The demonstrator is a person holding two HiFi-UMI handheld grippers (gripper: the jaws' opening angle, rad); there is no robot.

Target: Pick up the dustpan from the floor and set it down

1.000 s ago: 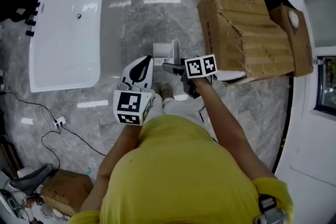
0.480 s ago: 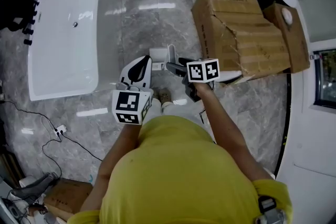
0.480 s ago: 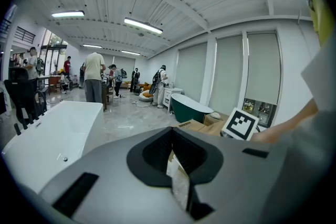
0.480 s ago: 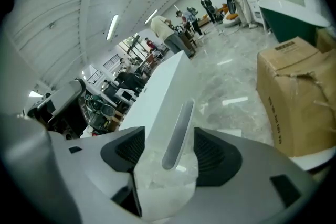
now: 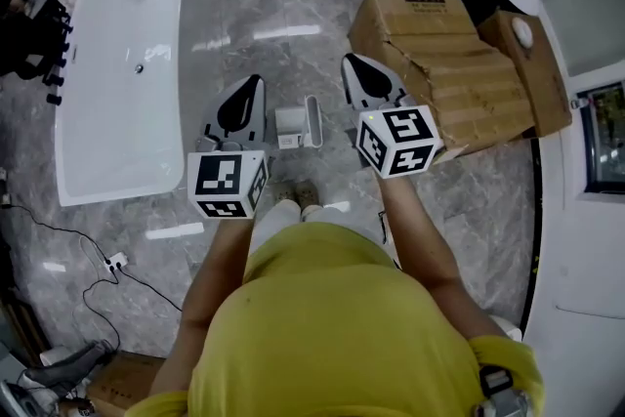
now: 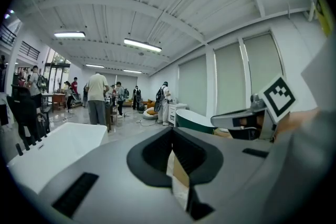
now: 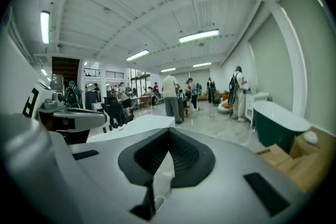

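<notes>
The dustpan [image 5: 298, 124], white with an upright grey panel, stands on the grey marble floor just ahead of the person's feet, between the two grippers in the head view. My left gripper [image 5: 252, 81] is raised to its left, jaws together and empty [image 6: 172, 131]. My right gripper [image 5: 349, 61] is lifted to the dustpan's right, apart from it; its jaws have just been closing and now meet with nothing between them [image 7: 168, 131]. Both grippers point about level across the room, so neither gripper view shows the dustpan.
A white bathtub [image 5: 127, 63] lies at the left. Torn cardboard boxes [image 5: 439, 63] sit at the right, close behind the right gripper. A cable and plug [image 5: 115, 261] trail on the floor at lower left. Several people stand far off [image 7: 170, 93] beside a dark green tub [image 7: 278, 123].
The right gripper rose from low beside the dustpan and rolled, its jaws now together. The left gripper also lifted. The dustpan stays on the floor.
</notes>
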